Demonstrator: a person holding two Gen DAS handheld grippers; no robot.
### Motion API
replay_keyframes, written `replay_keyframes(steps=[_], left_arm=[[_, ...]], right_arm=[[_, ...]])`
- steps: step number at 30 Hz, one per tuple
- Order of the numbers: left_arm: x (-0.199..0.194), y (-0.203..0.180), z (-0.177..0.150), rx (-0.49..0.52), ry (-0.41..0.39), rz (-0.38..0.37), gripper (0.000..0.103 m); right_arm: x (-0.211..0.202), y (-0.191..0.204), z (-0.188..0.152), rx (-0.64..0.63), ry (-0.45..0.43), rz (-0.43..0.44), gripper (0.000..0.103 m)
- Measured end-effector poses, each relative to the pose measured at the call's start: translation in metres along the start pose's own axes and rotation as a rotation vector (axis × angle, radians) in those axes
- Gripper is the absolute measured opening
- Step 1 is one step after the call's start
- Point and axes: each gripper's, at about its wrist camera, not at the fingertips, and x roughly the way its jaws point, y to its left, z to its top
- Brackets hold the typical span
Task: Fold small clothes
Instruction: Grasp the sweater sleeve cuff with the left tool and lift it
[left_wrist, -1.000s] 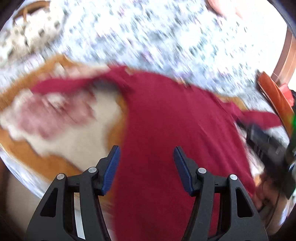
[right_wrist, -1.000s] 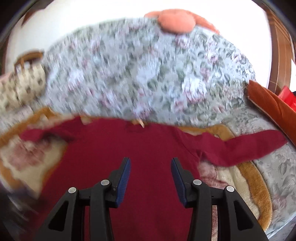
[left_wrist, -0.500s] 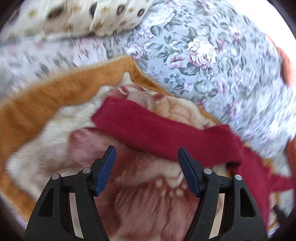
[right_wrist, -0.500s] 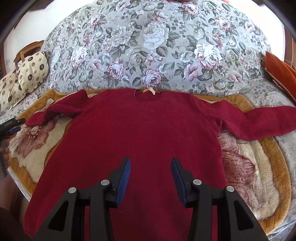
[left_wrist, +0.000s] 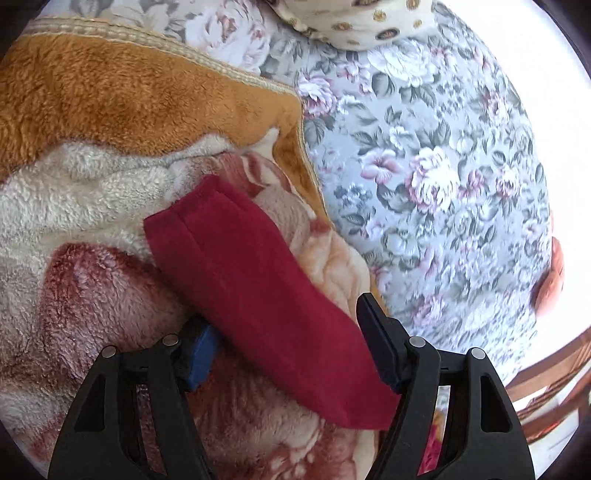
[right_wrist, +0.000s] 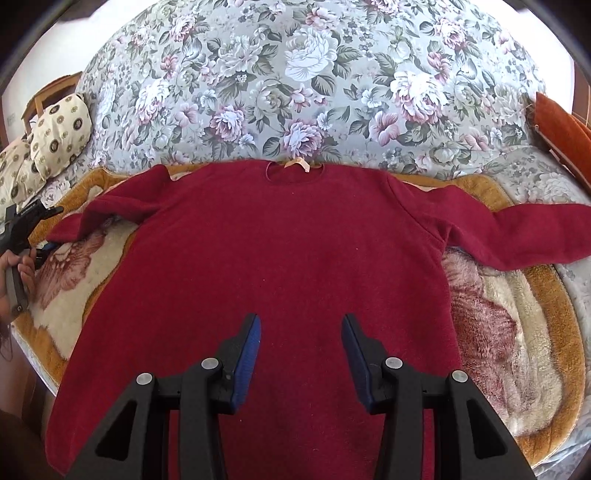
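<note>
The red sweater (right_wrist: 280, 258) lies flat on the fleece blanket (right_wrist: 517, 325). Since a second ago the left claw (left_wrist: 288, 350) has moved to the sleeve (left_wrist: 255, 280), open around it. The right claw (right_wrist: 301, 354) stays open above the hem.

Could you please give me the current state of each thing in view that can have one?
red sweater: spread flat, front up, unfolded.
left sleeve: stretched out, lying between the open jaws.
right sleeve: stretched out sideways.
left gripper: open, straddling the sleeve.
right gripper: open, empty, over the sweater.
blanket: spread under the sweater.
</note>
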Motion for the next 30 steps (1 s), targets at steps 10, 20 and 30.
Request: replay_keyframes(steps=[10, 20, 30], left_arm=[[-0.005, 0.014, -0.009, -0.020, -0.064, 0.182, 0.006], [-0.053, -0.078, -0.005, 0.349, -0.317, 0.355, 0.005], [-0.017, -0.152, -0.046, 0.653, -0.273, 0.290, 0.005]], right_arm=[[0.001, 0.000, 0.000, 0.006, 0.009, 0.002, 0.043], [0.003, -0.003, -0.001, 0.029, 0.017, 0.021, 0.043], [0.002, -0.005, -0.002, 0.042, 0.006, 0.029, 0.043]])
